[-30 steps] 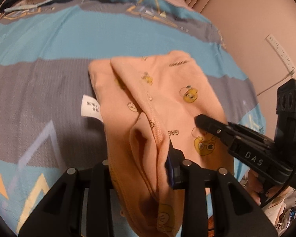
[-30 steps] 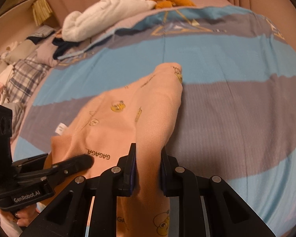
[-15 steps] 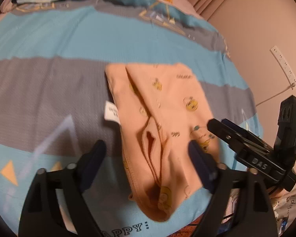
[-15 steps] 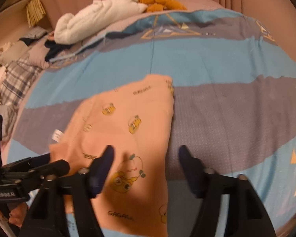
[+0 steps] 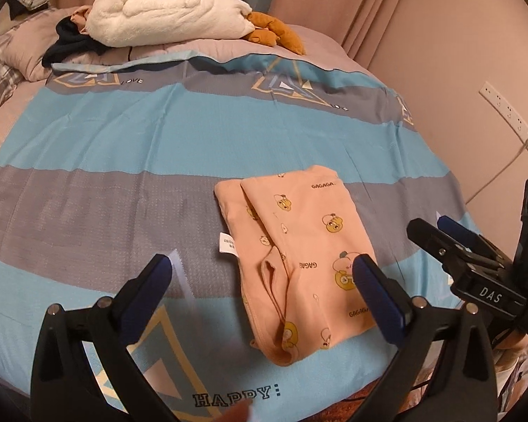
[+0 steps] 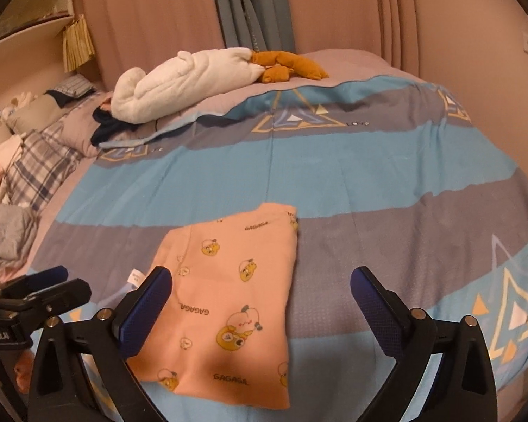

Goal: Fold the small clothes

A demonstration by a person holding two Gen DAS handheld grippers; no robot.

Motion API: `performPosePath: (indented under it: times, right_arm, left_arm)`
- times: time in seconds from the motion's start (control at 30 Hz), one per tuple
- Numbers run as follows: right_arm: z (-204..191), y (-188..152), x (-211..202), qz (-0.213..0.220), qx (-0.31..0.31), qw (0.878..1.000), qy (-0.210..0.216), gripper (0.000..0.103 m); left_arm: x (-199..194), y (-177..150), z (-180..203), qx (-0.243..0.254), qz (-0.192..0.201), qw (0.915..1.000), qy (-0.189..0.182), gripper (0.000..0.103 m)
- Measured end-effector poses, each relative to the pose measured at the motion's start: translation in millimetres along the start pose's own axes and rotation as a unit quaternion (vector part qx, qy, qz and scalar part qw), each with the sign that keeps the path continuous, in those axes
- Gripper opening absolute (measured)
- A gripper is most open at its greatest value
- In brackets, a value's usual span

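Observation:
A small peach garment (image 5: 299,260) with yellow duck prints lies folded flat on the striped bedspread (image 5: 123,176); a white label (image 5: 228,244) sticks out at its left edge. It also shows in the right wrist view (image 6: 228,302). My left gripper (image 5: 264,281) is open and empty, raised above and in front of the garment. My right gripper (image 6: 260,295) is open and empty, also raised over the garment. The right gripper shows at the right of the left wrist view (image 5: 450,239), and the left gripper at the left of the right wrist view (image 6: 52,281).
A white plush toy (image 5: 165,14) and an orange plush (image 5: 274,31) lie at the head of the bed. Dark clothing (image 5: 70,45) and plaid bedding (image 6: 35,165) lie at the left. A wall with a power strip (image 5: 507,112) stands close on the right.
Both grippers let go of the garment, opened wide and pulled back and up. The garment now lies flat on the bed.

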State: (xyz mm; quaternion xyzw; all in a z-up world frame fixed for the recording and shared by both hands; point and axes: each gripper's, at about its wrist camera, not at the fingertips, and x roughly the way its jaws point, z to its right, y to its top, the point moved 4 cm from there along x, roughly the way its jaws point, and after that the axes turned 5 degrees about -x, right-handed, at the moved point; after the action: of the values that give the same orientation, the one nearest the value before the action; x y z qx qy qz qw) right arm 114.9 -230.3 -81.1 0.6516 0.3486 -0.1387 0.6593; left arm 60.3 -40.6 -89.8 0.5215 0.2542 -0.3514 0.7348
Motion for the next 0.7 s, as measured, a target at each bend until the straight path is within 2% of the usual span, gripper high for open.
performPosePath:
  times: [0.27,0.7]
  right_arm:
    - [-7.4,-1.4,-0.1,-0.002,-0.011,1.0,-0.005,0.101]
    - [-11.5,-5.9,-0.1,-0.009,-0.012,1.0,-0.016,0.101]
  left_arm:
    - [-0.1,-4.1,0.2,0.008,0.002,0.9999,0.013,0.103]
    - [-1.0,-5.2,-0.5,0.003,0.002,0.9999,0.01,0.103]
